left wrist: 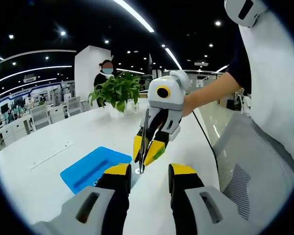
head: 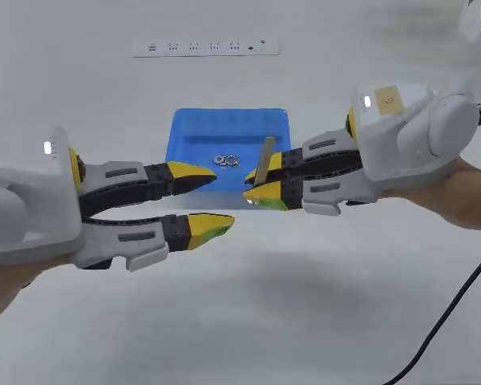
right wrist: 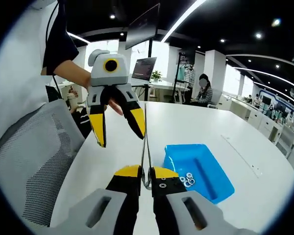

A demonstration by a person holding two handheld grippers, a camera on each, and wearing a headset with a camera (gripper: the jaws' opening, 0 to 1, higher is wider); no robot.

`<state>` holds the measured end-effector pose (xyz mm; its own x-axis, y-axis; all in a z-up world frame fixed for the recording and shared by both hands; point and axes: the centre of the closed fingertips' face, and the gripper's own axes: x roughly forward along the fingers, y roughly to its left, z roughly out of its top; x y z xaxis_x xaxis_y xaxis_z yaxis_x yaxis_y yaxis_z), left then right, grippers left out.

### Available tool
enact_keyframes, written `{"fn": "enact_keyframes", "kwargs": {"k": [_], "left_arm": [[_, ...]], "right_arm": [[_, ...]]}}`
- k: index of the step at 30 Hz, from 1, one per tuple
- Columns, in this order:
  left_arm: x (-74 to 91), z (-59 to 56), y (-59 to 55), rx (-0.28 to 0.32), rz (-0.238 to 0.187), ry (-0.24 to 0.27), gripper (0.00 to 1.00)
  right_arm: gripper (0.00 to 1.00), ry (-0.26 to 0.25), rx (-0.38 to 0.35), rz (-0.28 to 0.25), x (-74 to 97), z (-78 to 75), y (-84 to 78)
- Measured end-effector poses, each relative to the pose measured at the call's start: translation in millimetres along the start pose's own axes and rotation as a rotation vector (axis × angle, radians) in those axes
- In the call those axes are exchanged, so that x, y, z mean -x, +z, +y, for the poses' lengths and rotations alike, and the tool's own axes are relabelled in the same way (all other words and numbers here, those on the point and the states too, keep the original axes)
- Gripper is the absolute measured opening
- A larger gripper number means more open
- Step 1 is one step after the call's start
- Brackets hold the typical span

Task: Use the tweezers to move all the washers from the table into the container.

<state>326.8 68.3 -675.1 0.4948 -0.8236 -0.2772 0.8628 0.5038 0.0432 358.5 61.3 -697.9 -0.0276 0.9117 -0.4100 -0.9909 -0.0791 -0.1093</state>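
While the right tool (head: 256, 183) is closed nearly all the way, its 2 yellow-tipped jaws pinch the tweezers (right wrist: 145, 142) between them. The tweezers stand out past the jaw tips, along the tool's own line in the right gripper view. The left tool (head: 220, 199) faces it with tips close but apart, jaws spread wide and gripping nothing. Just beyond both tools' tips the blue container (head: 192, 132) rests flat on the white tabletop (head: 248, 321). A small cluster of washers (head: 226, 160) lies inside it, close beside the tweezers and the right tool's upper jaw in the head view. Farther past the container, away from both tools, a white power strip (head: 206, 47) lies on the tabletop. A black cable (head: 449, 321) trails behind the right tool.
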Motion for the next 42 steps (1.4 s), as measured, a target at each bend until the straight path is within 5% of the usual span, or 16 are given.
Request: {"fn": "enact_keyframes", "kwargs": {"k": [1,4,16,21,28,35,42], "left_arm": [[3.6,7.9,-1.5,-0.040,0.011,0.047,0.36],[9.6,13.0,-3.1,-0.021,0.009,0.083,0.41],[26.7,23.6,-16.5,0.003,0.026,0.151,0.53],[31.6,32.8,-8.8,0.055,-0.010,0.216,0.64],[34.4,38.0,-9.8,0.096,-0.014,0.271,0.83],[40.4,33.1,-24.3,0.137,0.032,0.278,0.85],[48.2,33.7,-27.9,0.162,0.049,0.304,0.87]], "right_arm": [[0.08,-0.006,0.004,-0.001,0.5,-2.1,1.8],[0.08,-0.030,0.016,-0.009,1.0,-12.6,8.2],[0.08,-0.104,0.038,-0.023,-11.5,-64.3,18.9],[0.08,-0.094,0.031,-0.016,-21.4,-69.3,14.0],[0.08,-0.094,0.020,0.023,-36.2,-83.9,-7.6],[0.09,-0.106,-0.013,0.059,-45.7,-95.0,-30.9],[0.09,-0.070,0.004,0.126,-55.3,-89.4,-55.1]]}}
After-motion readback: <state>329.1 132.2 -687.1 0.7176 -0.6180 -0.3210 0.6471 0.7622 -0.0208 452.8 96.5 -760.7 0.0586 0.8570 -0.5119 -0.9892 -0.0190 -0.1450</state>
